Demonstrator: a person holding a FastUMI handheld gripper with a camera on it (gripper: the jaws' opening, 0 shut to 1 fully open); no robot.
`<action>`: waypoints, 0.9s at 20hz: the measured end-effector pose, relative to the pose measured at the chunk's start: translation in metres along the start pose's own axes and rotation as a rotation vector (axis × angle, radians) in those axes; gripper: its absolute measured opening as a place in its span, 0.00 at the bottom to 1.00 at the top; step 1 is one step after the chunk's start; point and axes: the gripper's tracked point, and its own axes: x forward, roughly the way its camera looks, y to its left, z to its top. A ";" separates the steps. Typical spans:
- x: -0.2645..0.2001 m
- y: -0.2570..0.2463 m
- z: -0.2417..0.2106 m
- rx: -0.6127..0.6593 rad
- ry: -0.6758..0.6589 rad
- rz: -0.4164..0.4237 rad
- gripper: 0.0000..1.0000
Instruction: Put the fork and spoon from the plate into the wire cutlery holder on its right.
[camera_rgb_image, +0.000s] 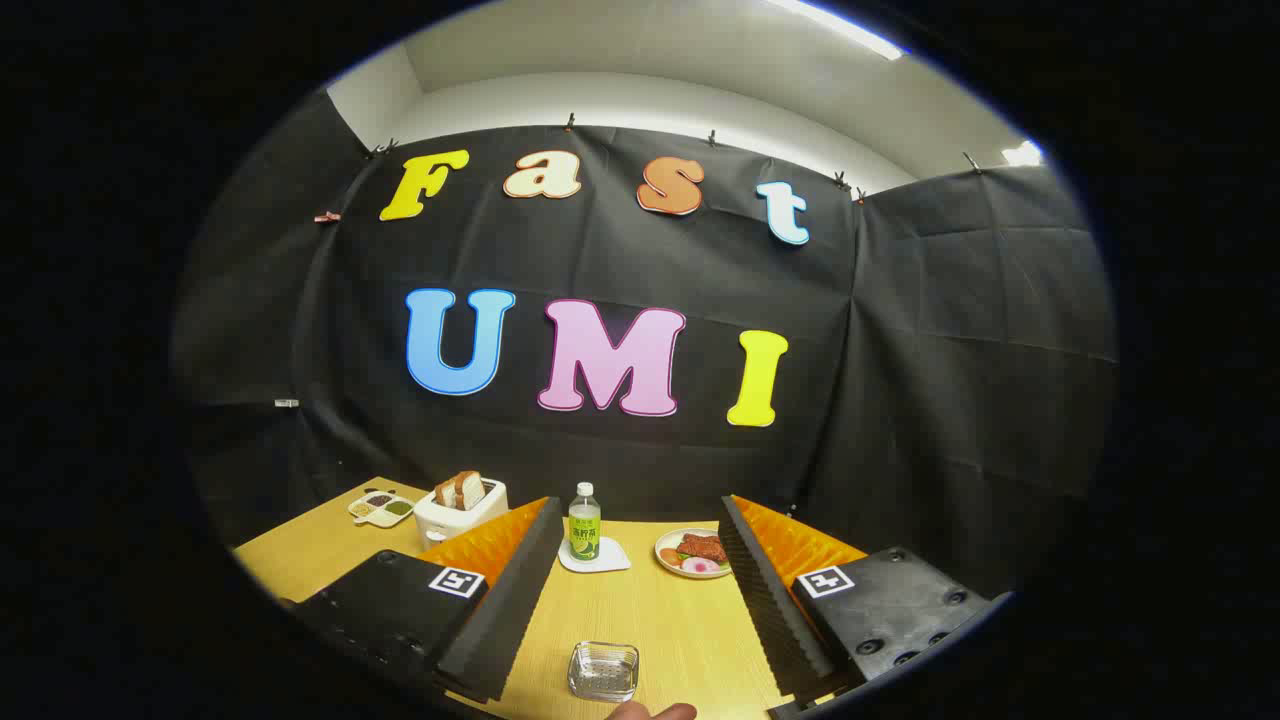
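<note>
My gripper (641, 505) is open and held above the wooden table (660, 620), with nothing between its wide-apart fingers. Beyond the right finger, a small white plate (693, 553) holds a piece of meat and some sliced vegetables. The plate is small and far off, so I can make out only food on it. Low down between the two fingers, a square clear glass dish (603, 670) sits on the table.
A green-labelled bottle (584, 522) stands on a white coaster (596, 557) between the fingertips, at the table's far side. To the far left are a white toaster with bread (460, 505) and a divided condiment tray (381, 508). A person's fingertip (650, 711) shows by the glass dish.
</note>
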 end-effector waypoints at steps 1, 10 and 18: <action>-0.001 0.000 0.001 0.000 -0.002 0.000 0.97; -0.002 -0.001 0.002 -0.009 0.000 -0.023 0.97; 0.000 0.009 0.008 0.005 -0.006 -0.032 0.97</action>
